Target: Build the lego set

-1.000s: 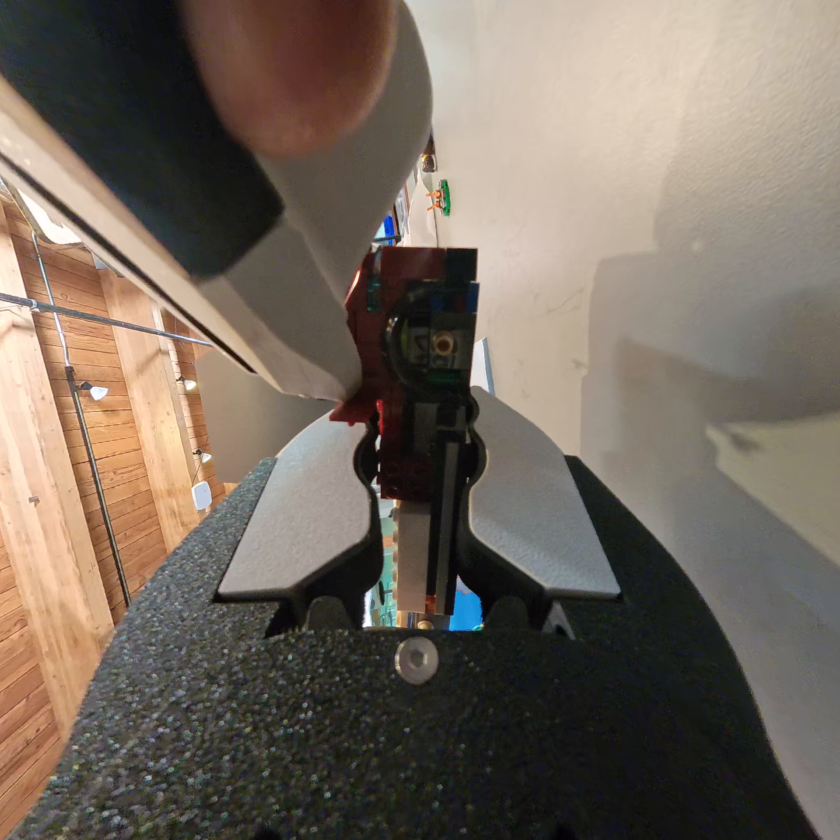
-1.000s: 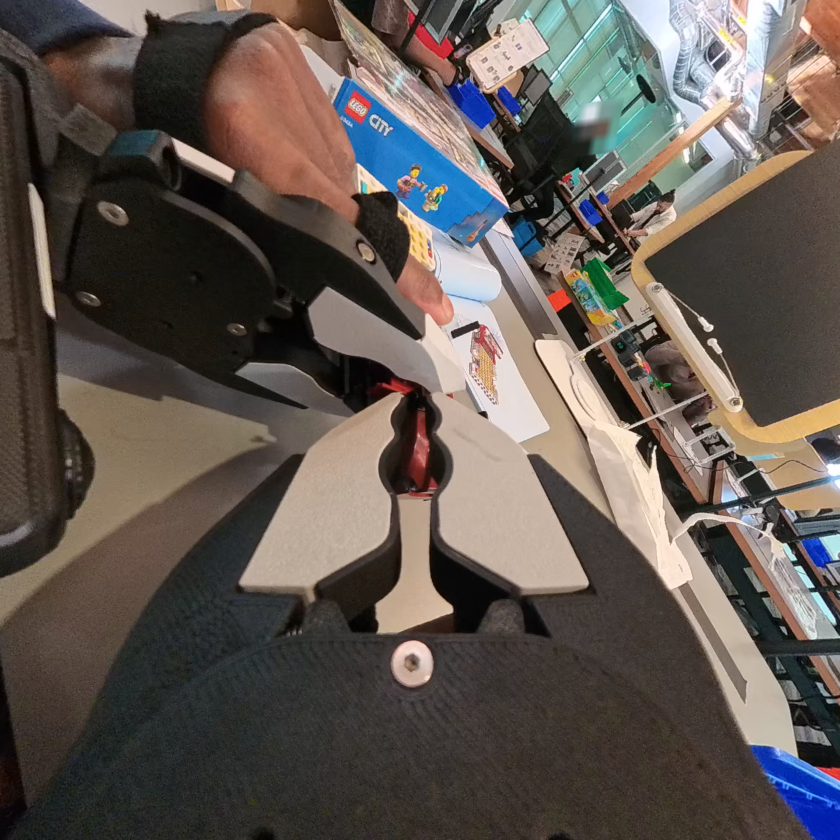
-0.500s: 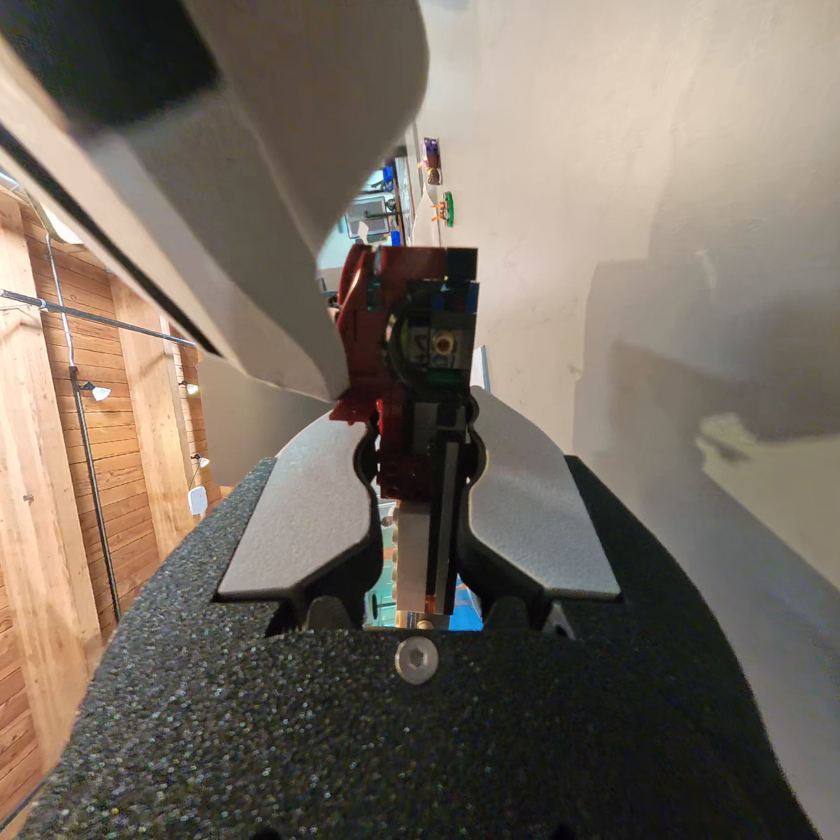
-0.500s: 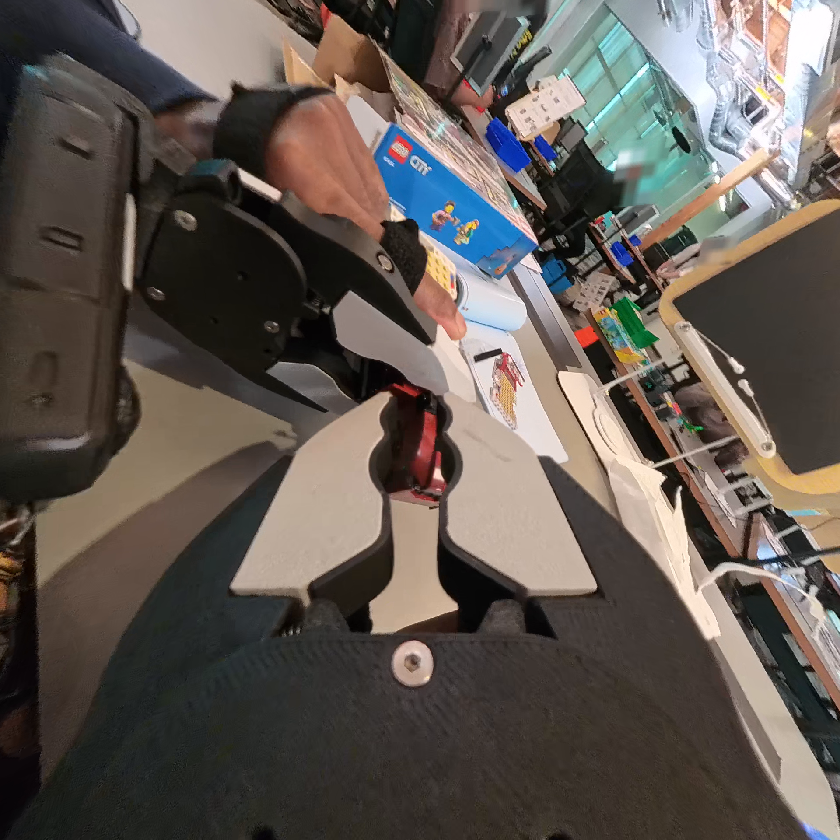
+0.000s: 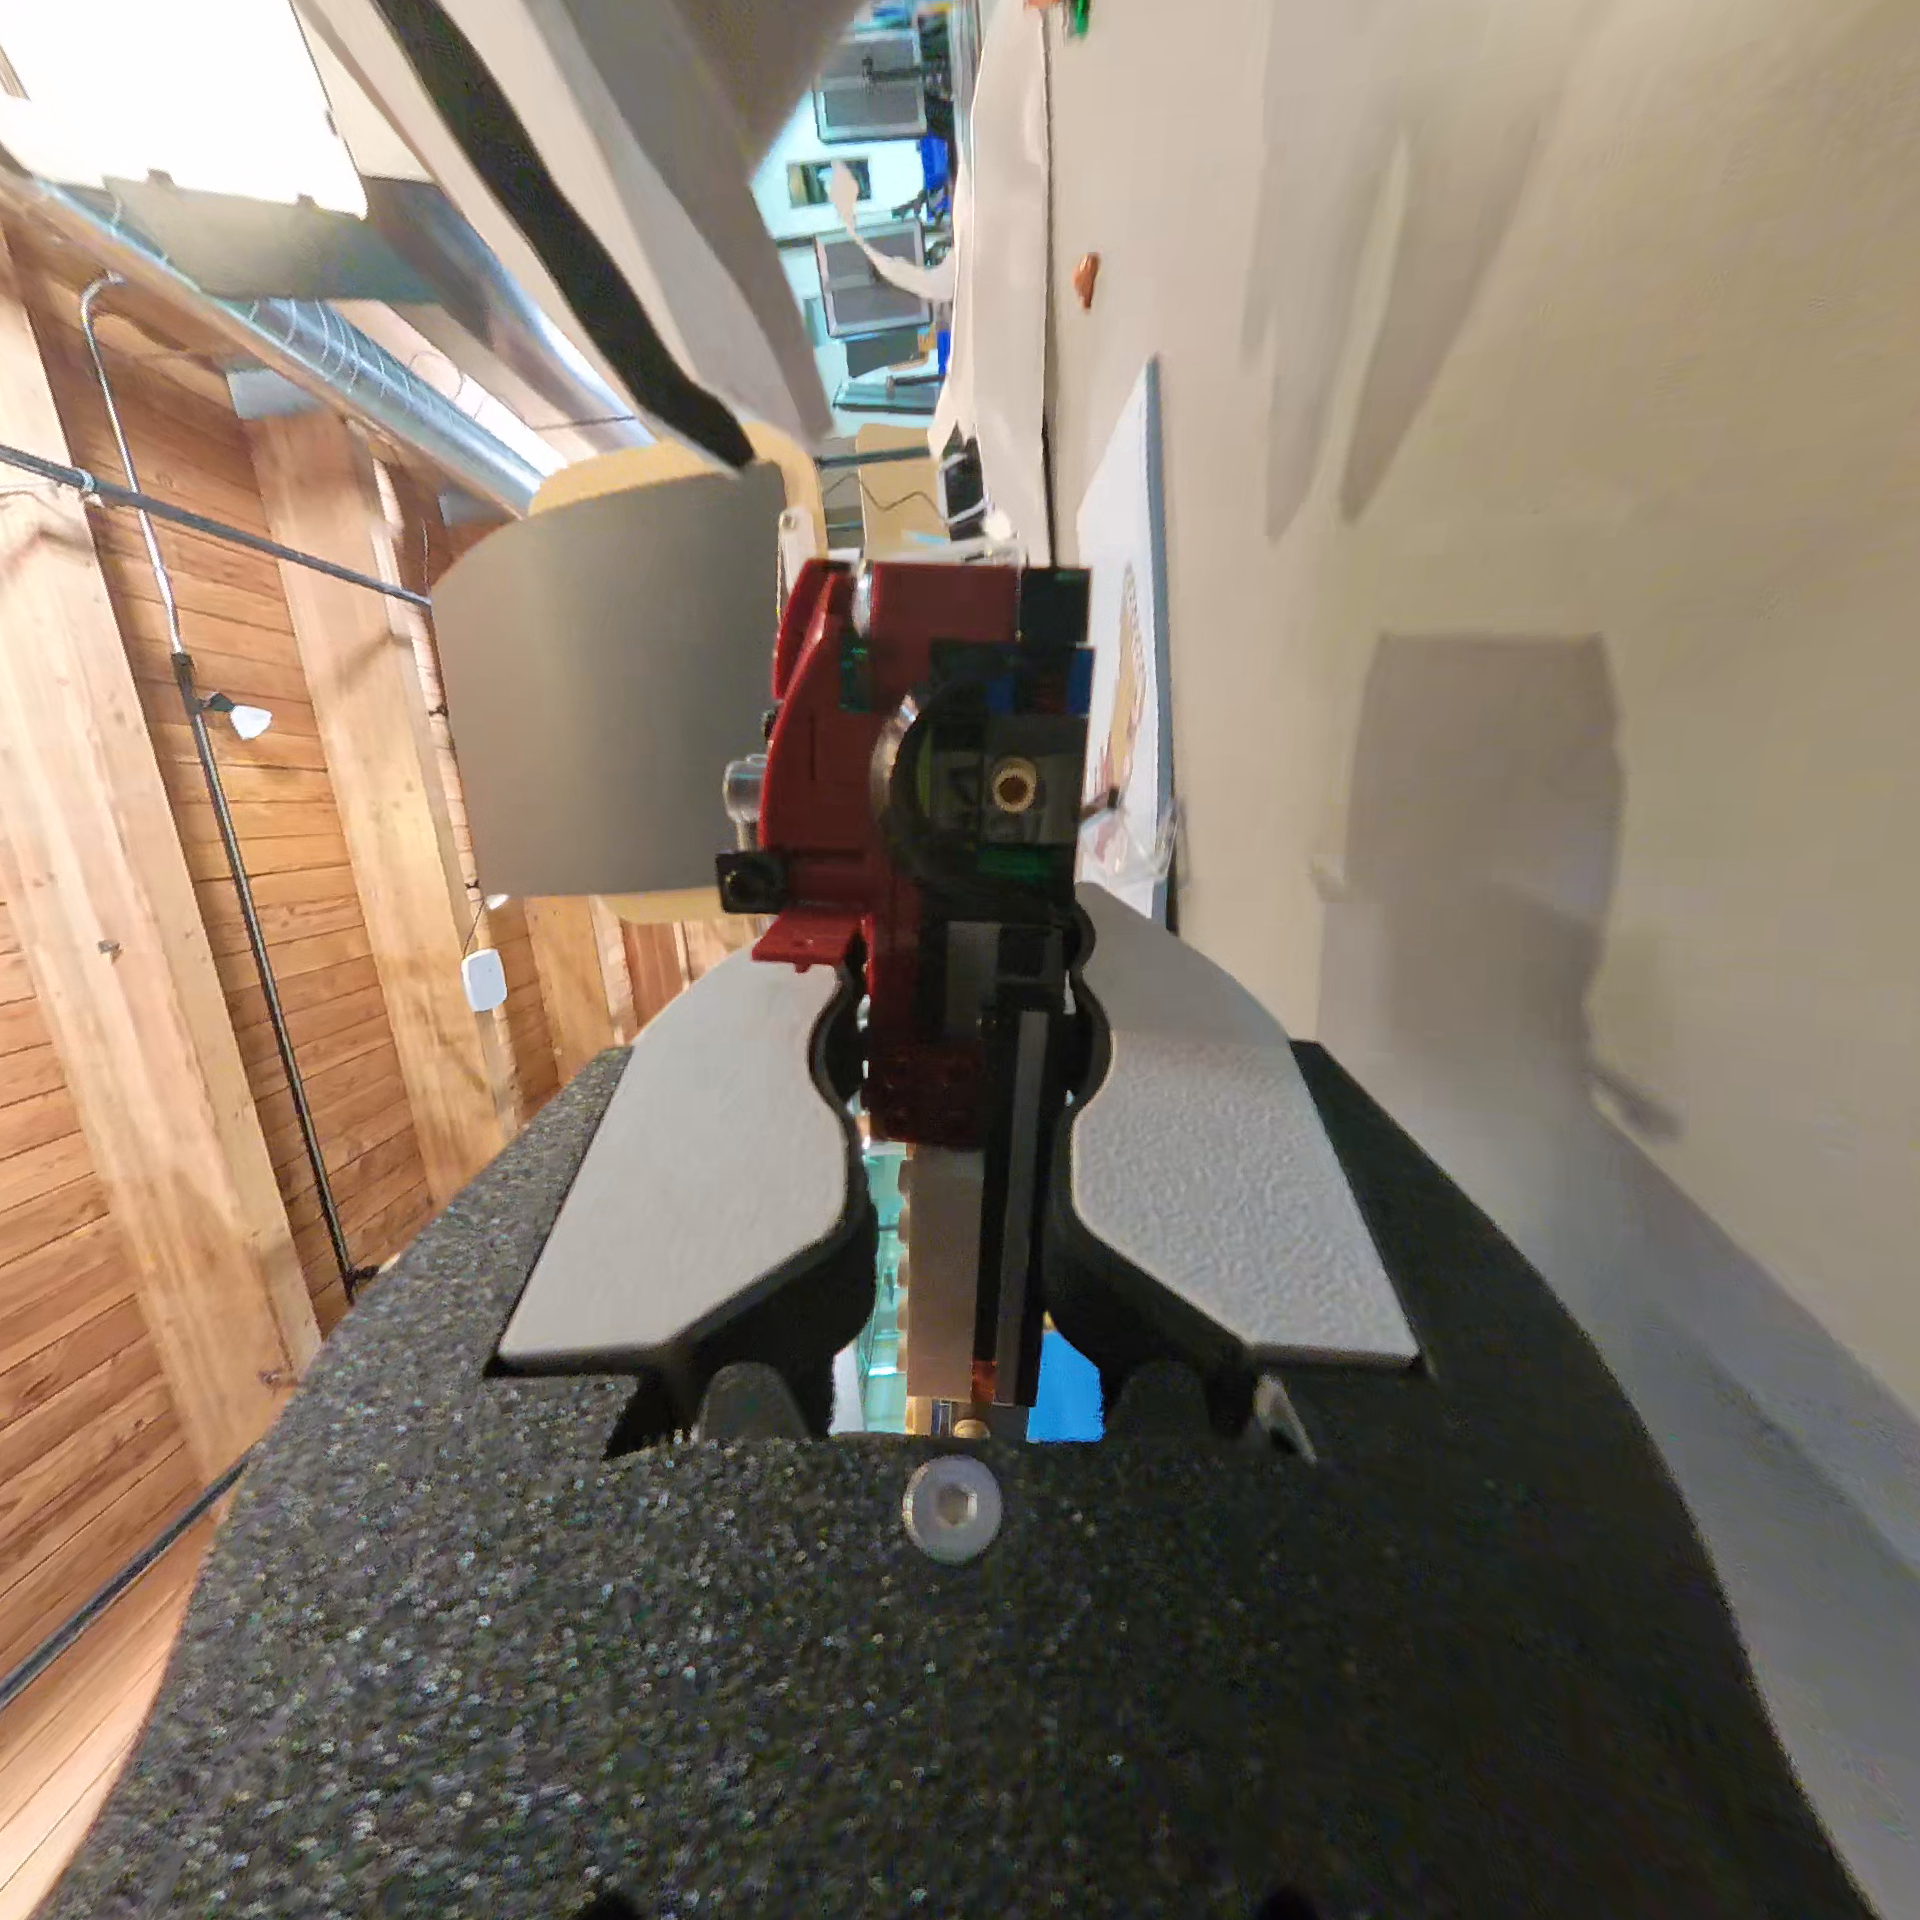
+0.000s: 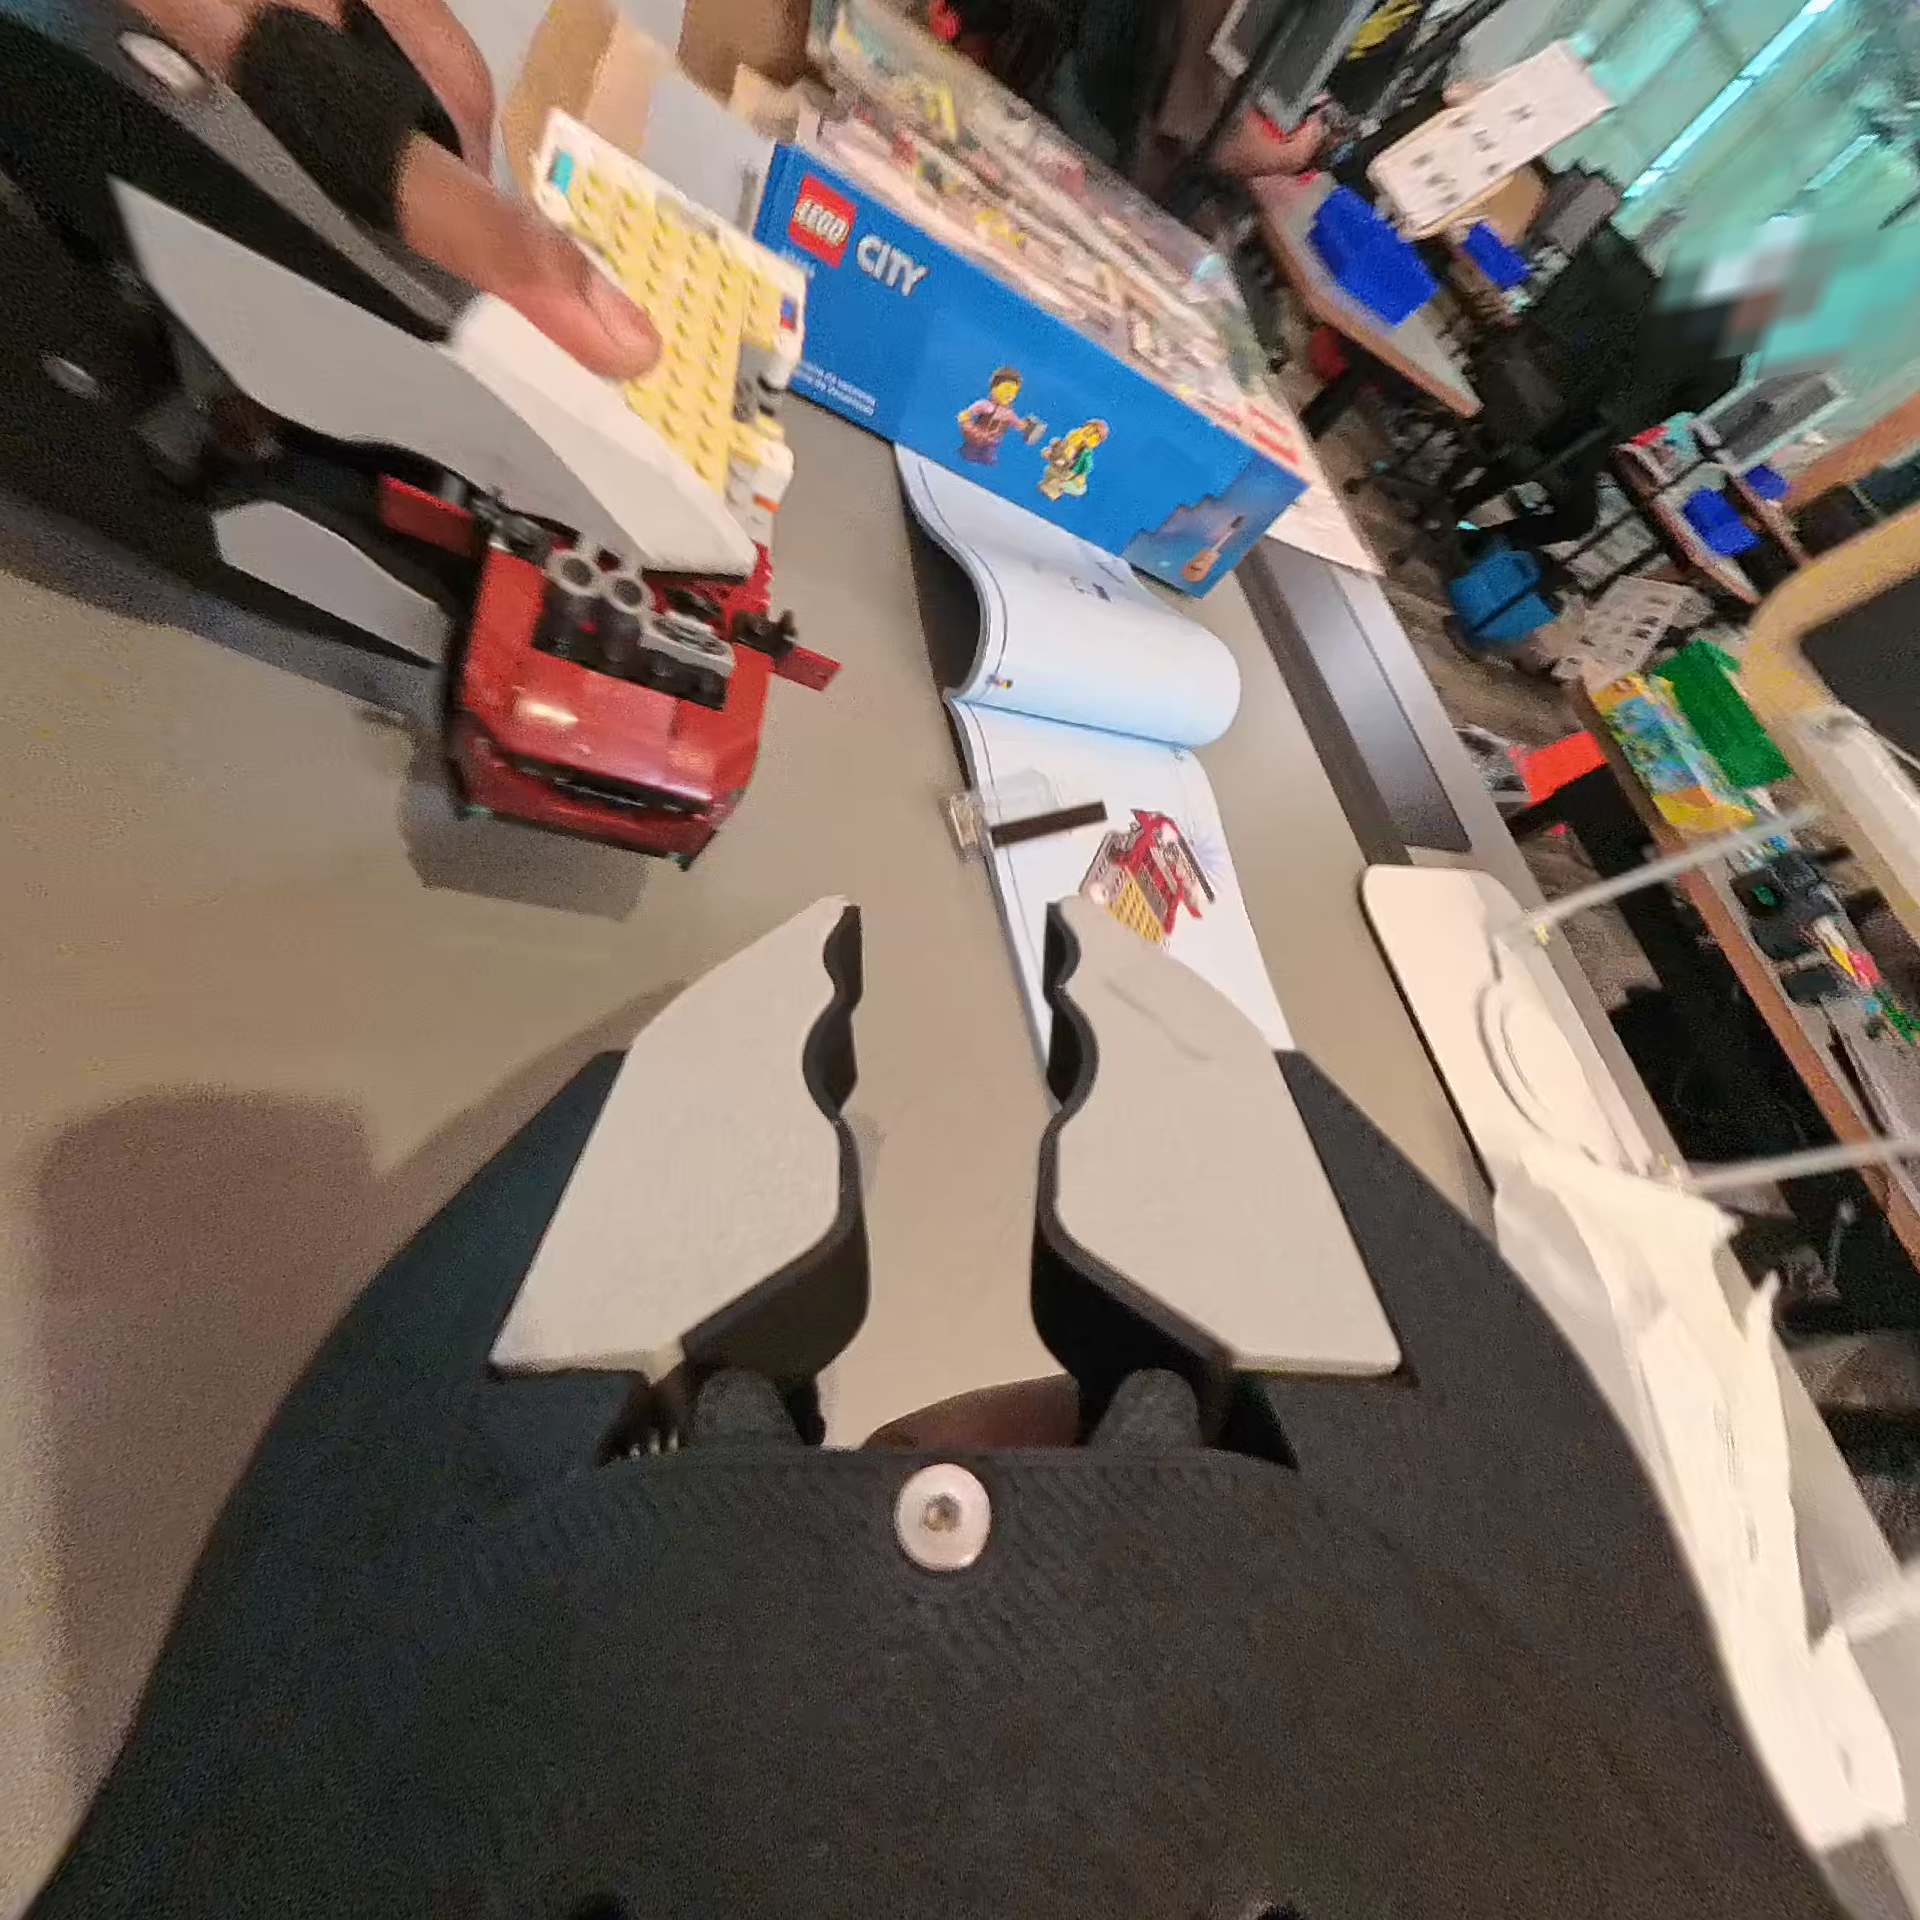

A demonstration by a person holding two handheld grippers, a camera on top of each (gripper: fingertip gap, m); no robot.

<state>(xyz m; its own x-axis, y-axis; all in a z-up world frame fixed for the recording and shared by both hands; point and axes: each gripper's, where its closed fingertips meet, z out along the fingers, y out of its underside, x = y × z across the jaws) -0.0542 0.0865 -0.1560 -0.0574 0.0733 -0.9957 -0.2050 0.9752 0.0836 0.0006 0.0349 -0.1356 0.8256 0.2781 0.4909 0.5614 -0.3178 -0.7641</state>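
A: Where's the red brick car [image 6: 592,717]?
B: Clamped in left gripper [image 5: 961,997], nose toward right gripper [image 6: 951,997], which gapes bare; car at its 11 o'clock, probably resting on table [image 6: 208,935].

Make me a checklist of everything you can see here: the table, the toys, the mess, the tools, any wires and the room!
Surface: grey table, mostly bare near the tools.
Job's things: red toy car of bricks; open instruction booklet; small clear piece and black strip on its edge.
Clutter: blue toy box, white bag.
Grippers: left tool clamped on the car; right tool open, holding nothing.
Cables: thin white cords at right.
Surroundings: wooden wall, other desks with blue bins.
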